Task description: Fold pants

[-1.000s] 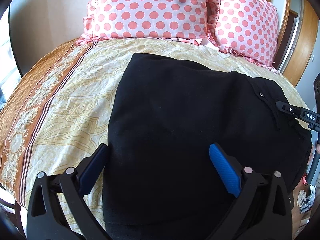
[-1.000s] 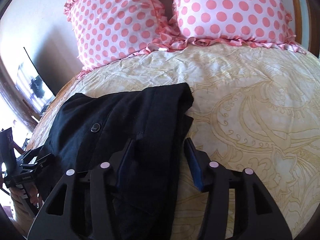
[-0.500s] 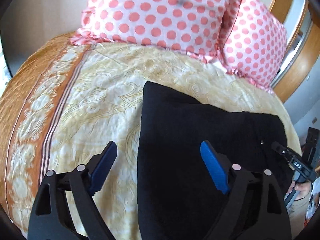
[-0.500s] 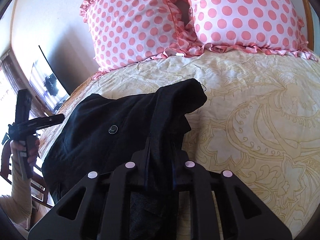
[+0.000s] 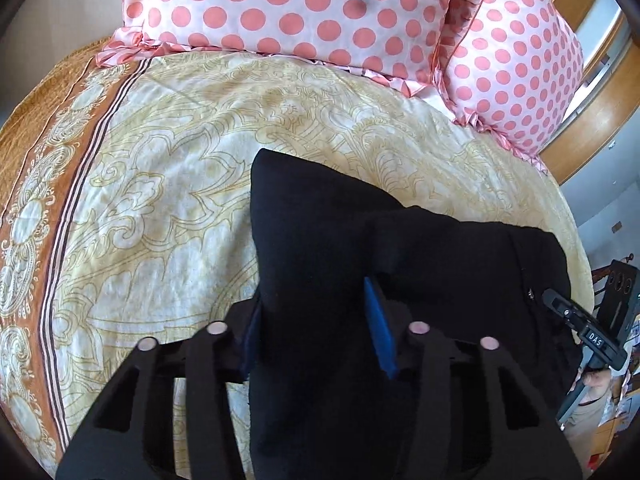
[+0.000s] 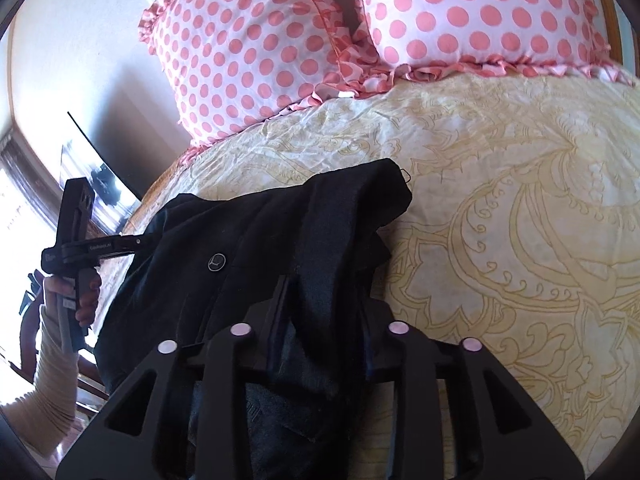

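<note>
The black pants (image 5: 420,264) lie folded on the yellow patterned bedspread (image 5: 168,200). My left gripper (image 5: 316,328) is shut on the pants' left edge, its blue fingers (image 5: 378,332) pinching a thick bunch of cloth. My right gripper (image 6: 324,320) is shut on the right edge of the pants (image 6: 248,248) near the waistband; a metal button (image 6: 217,261) shows on the cloth. Each gripper also appears in the other's view: the right one at the far right (image 5: 580,328), the left one at the far left (image 6: 92,246).
Two pink polka-dot pillows (image 5: 304,8) (image 6: 460,16) rest at the head of the bed. An orange border (image 5: 24,184) runs along the bedspread's left side. A wooden frame (image 5: 596,112) stands at the right. A dark screen (image 6: 92,168) stands by the left wall.
My left gripper moved onto the pants' left edge and closed on it. My right gripper closed on the right edge. The cloth now bunches up between both sets of fingers.
</note>
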